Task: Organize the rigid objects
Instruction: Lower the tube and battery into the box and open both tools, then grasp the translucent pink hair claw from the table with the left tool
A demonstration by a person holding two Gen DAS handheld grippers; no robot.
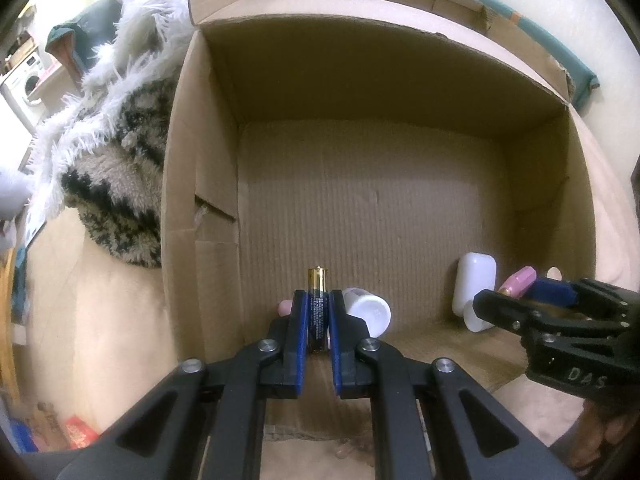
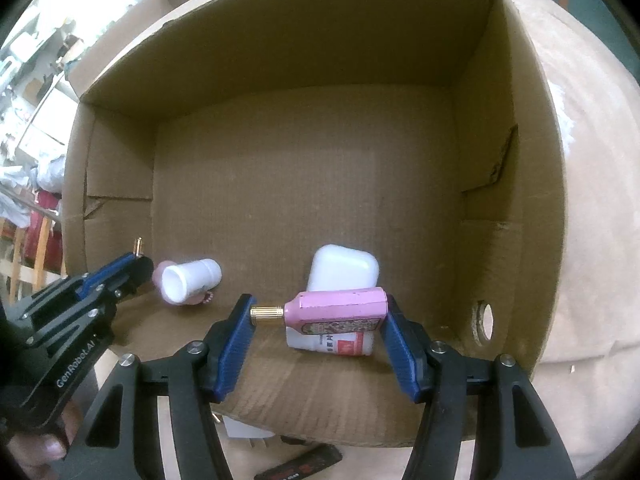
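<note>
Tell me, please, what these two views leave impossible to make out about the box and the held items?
- Left wrist view: the battery's lower end, hidden between the left gripper's pads.
- Right wrist view: the white bottle's label, covered by the pink bottle in the right gripper.
- Right wrist view: the dark object outside the cardboard box, cut off by gripper arms.

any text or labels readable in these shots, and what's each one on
"GenRobot.AI" on the black body of the left gripper.
"DAS", cut off by the picture's edge, on the black body of the right gripper.
Red label with small print on the white bottle under the pink bottle: too blurred to read.
Fine print on the battery held in the left gripper: too small to read.
Red marks on the dark thing outside the cardboard box: unreadable.
</note>
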